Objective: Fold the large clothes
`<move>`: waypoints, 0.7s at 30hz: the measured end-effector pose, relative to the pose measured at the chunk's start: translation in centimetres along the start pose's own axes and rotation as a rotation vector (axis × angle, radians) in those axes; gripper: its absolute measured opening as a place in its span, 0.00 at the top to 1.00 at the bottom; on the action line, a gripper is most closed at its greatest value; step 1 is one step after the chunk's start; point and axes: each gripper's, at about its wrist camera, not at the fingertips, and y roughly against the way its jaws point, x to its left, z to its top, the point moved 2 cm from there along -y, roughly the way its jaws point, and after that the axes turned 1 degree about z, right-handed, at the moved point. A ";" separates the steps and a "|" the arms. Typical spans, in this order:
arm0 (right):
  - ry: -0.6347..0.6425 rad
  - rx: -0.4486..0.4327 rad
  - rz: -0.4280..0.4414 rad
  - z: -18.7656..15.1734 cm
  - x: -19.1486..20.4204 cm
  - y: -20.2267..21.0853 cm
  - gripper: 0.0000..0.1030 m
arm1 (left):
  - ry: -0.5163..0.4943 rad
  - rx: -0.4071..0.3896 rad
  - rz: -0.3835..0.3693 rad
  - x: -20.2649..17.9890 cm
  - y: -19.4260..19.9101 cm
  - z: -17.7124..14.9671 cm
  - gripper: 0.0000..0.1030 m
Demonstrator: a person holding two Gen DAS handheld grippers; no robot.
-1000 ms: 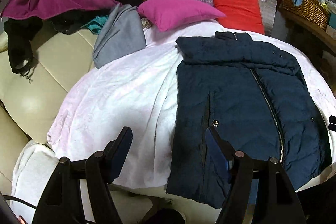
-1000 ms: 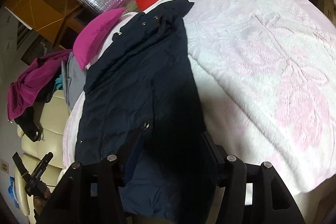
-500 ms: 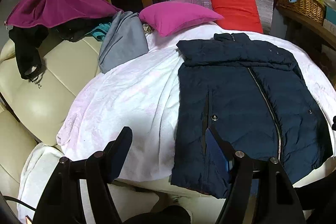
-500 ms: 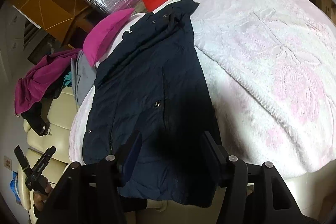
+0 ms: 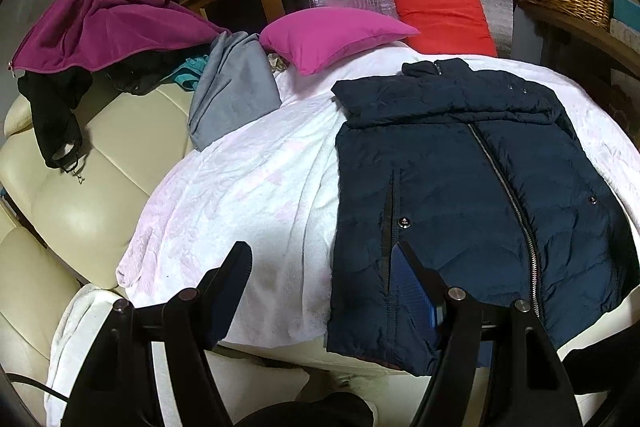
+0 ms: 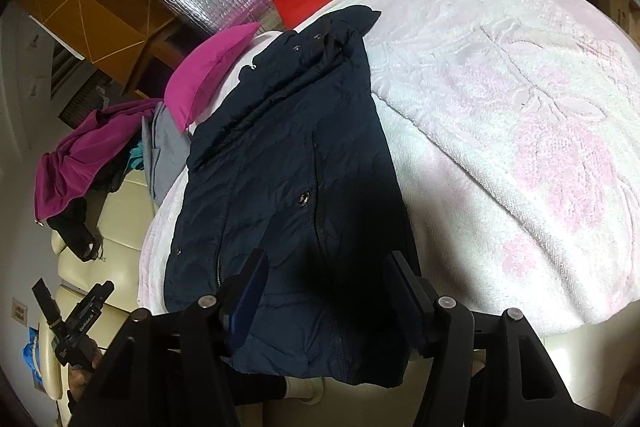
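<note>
While the navy jacket (image 5: 460, 195) lies flat (zipped, collar toward the top of the frame) on the white blanket (image 5: 248, 195), both tools hang above its hem. The left gripper (image 5: 324, 267) and the right gripper (image 6: 326, 267) stand spread wide, holding nothing.

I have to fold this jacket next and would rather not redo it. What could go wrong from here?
The jacket's bottom hem hangs over the blanket's front edge, so a tug there may drag it off. The blanket looks loose and may bunch up under a fold. Both the left gripper and the right gripper are open and hold nothing, so a shallow pinch on the puffy fabric might slip.
</note>
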 end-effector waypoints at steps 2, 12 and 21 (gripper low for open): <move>0.001 0.001 0.001 -0.1 0.1 0.0 0.37 | -0.003 -0.003 0.003 0.0 0.0 0.0 0.29; 0.008 0.000 0.002 0.1 0.3 -0.1 0.37 | -0.007 -0.022 0.002 -0.1 0.6 0.2 0.29; 0.011 -0.002 0.000 -0.1 0.5 -0.2 0.37 | -0.009 -0.026 0.006 -0.1 0.6 0.2 0.29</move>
